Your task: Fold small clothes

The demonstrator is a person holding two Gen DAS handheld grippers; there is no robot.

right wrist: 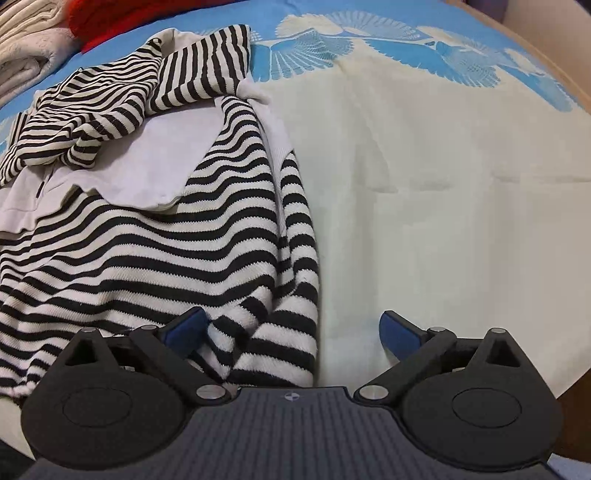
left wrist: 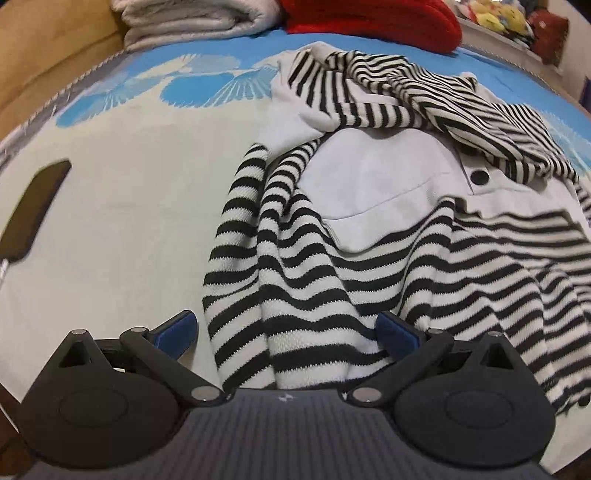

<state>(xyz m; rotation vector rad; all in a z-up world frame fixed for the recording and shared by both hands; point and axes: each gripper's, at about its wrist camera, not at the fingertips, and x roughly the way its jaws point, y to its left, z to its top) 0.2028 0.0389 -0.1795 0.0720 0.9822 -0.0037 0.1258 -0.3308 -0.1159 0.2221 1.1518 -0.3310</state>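
One black-and-white striped knit garment with plain pale grey panels (left wrist: 369, 206) lies rumpled on a bed covered by a cream and blue bedspread with a fan-shaped feather print (left wrist: 140, 192).

In the left wrist view, the left tool (left wrist: 286, 332) has its two blue-padded fingers spread wide, holding nothing. The garment's striped lower part lies directly ahead of the tool, between the fingers and running past the right-hand one. Its right finger pad (left wrist: 397, 334) sits against or just over the striped fabric; contact cannot be told. The left pad is over bare bedspread. Further ahead, one round black button (left wrist: 480, 177) shows on the pale grey panel, and a bunched striped part lies beyond it. Far to the tool's left, one dark flat oblong object (left wrist: 35, 206), blurred, rests on the bedspread. Far ahead sit one folded pale grey blanket (left wrist: 192, 18) and one red knit item (left wrist: 373, 18).

In the right wrist view, the right tool (right wrist: 291, 334) is likewise spread wide and empty. The same garment (right wrist: 155, 243) lies ahead and to the tool's left, its folded striped edge ending between the fingers, nearer the left pad (right wrist: 186, 332). The right pad is over bare bedspread (right wrist: 443, 203).
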